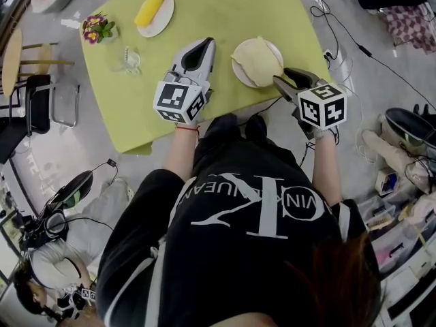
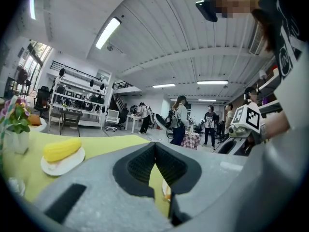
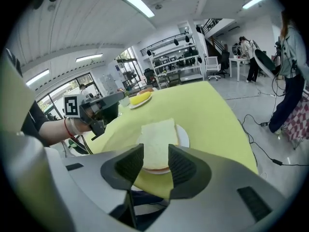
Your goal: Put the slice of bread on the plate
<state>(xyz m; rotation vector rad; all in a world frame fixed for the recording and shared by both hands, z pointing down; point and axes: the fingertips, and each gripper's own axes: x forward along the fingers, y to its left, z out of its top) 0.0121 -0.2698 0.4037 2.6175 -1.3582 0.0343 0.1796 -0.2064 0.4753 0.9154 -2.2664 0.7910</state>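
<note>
Now the slice of bread (image 1: 257,58) lies flat on a white plate (image 1: 236,67). The plate sits near the edge of the yellow-green surface (image 1: 225,5), close to the person.

The right hand-held gripper (image 1: 278,80) points at the plate from the person's side. Its tips are just at the plate's rim. In the right gripper view its two jaws stand a little apart, and the right hand-held gripper (image 3: 156,151) holds nothing. The slice of bread (image 3: 158,141) shows in the gap, lying on the plate (image 3: 184,137) just past the jaws. I cannot tell if the tips touch the bread.

The left hand-held gripper (image 1: 203,45) is over the surface, just left of the plate. In the left gripper view, the jaws of the left hand-held gripper (image 2: 155,146) meet at their tips, with nothing held between them.

Farther back on the surface sits a second plate (image 1: 165,16) with a yellow piece of food (image 1: 151,7) on it. To its left is a small pot of flowers (image 1: 97,27), and near that pot stands a clear glass (image 1: 129,60).
</note>
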